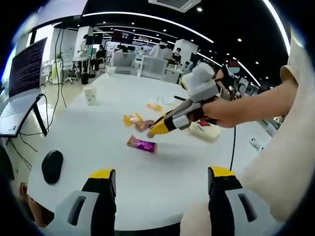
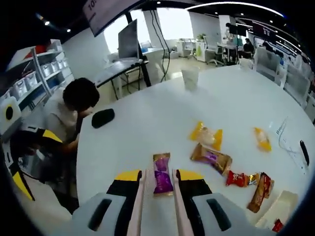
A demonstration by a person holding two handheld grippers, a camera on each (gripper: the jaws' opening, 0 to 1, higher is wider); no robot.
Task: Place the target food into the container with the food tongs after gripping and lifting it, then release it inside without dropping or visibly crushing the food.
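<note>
purple snack pkt (image 2: 162,181) | white table (image 2: 147,123) | tool (image 2: 157,183) — yellow tips, grey body

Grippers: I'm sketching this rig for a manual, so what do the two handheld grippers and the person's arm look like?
The left gripper has grey bodies with slots and black jaws capped yellow. The right gripper looks alike, with pale tongs running along the inner faces of its jaws. Seen from the left gripper view, it carries a pale grey box, and the arm holding it wears a short cream sleeve.

L view: far, across table (image 1: 98,162) | R view: close, downward | shared: snacks (image 2: 162,180)
</note>
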